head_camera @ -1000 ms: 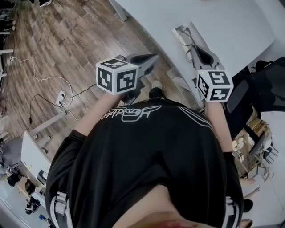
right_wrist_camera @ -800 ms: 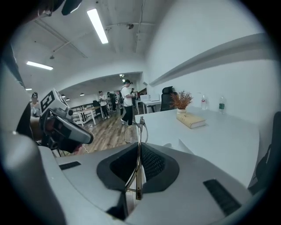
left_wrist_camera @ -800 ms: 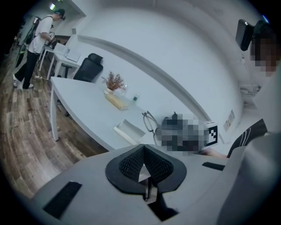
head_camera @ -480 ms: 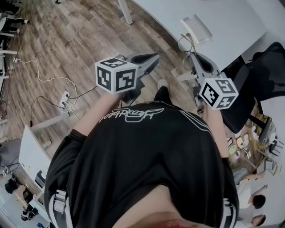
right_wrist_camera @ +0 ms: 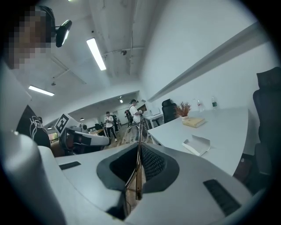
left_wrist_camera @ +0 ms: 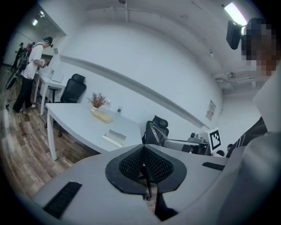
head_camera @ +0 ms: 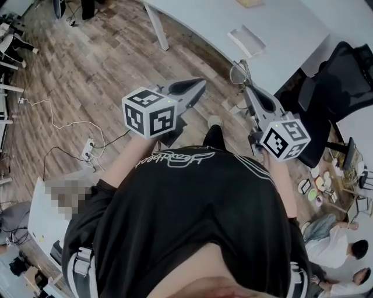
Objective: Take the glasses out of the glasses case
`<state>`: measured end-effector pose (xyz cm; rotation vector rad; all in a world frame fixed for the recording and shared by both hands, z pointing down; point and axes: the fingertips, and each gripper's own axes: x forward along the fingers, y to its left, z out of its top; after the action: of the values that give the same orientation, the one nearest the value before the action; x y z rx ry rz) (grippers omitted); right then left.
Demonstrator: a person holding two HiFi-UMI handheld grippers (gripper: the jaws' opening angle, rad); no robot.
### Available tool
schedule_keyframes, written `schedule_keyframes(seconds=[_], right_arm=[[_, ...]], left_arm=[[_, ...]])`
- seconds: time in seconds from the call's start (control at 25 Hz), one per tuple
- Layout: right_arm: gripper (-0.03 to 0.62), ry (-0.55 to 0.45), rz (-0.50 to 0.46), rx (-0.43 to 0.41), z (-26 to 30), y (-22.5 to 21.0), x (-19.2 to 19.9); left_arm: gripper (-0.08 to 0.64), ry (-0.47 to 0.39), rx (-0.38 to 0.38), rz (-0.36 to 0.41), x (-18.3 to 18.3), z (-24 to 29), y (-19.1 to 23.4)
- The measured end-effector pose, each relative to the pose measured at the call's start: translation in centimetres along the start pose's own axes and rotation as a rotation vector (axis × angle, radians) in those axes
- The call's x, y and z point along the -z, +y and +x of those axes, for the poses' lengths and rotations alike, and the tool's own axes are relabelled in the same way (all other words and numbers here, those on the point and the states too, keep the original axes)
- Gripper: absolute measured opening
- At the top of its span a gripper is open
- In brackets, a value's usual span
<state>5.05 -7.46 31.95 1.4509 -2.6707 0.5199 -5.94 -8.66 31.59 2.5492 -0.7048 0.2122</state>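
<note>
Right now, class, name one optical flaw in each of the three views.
Head view: evenly lit, no glare. Left gripper view: fisheye, dark corners, lamp blown out top right. Right gripper view: same fisheye; strip light blown out.

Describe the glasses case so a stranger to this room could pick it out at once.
Look at the long white table that runs along the wall. Near its floor-side edge lies the glasses case, a flat box lying open. A tan box and a small plant sit farther along the table; the case is the only white, low, open thing there.
</note>
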Motion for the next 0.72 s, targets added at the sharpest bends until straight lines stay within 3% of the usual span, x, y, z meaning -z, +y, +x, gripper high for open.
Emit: schedule_keyframes(seconds=[0.24,0.72], right_arm=[[0.018,-0.013,0.004,0.016,-1.9,1.8,0.5],[0.018,-0.005,-0.028,0.022,-3.6,4.1,1.9]], left_arm=[[0.008,-0.002,0.038,0.037,0.8,-1.4,-2.4],[0.008,0.008,0.072,-0.002,2.6,-2.7,-3.8]])
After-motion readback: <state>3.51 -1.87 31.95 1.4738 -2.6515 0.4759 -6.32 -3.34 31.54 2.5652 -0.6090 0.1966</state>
